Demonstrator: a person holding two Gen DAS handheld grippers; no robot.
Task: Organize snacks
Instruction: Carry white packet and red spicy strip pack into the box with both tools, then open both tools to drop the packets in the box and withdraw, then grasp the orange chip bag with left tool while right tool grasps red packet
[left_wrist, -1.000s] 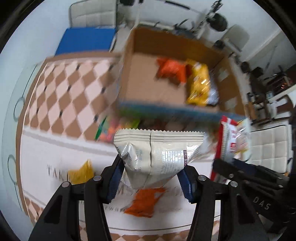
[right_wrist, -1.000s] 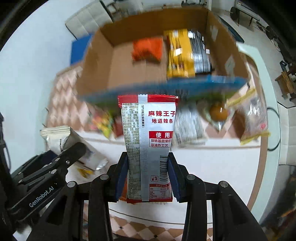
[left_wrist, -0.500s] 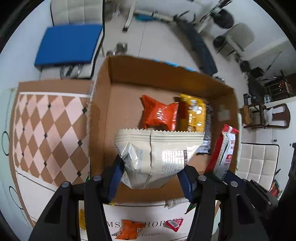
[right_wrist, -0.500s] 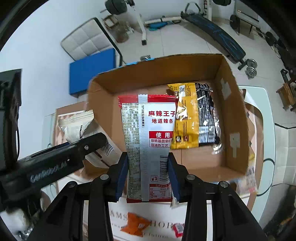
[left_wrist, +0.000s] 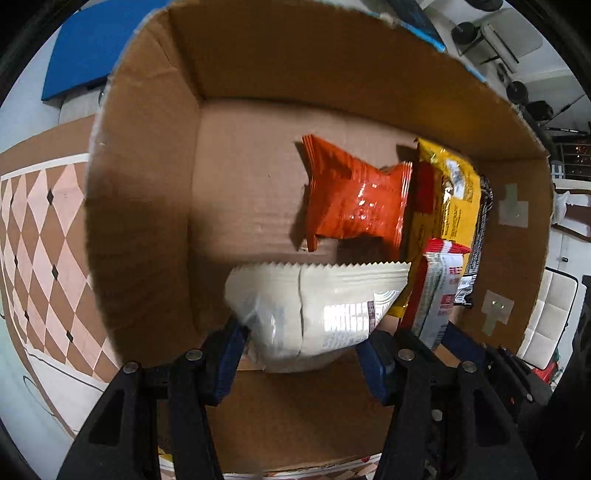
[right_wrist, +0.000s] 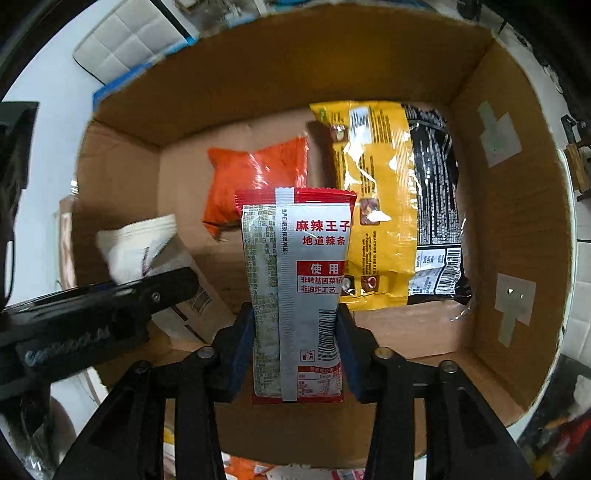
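Hanging inside the box, the left gripper pinches a white bag; the right gripper clamps a red packet beside it.

At the left edge of my left wrist view, the table wears a brown-and-pink diamond-checked cloth, and on it sits the open brown cardboard box that fills the frame. Along the bottom edge of my right wrist view, below the box's near wall, a strip of tabletop carries a few small wrappers, one orange, too blurred and cut off for me to identify any further.
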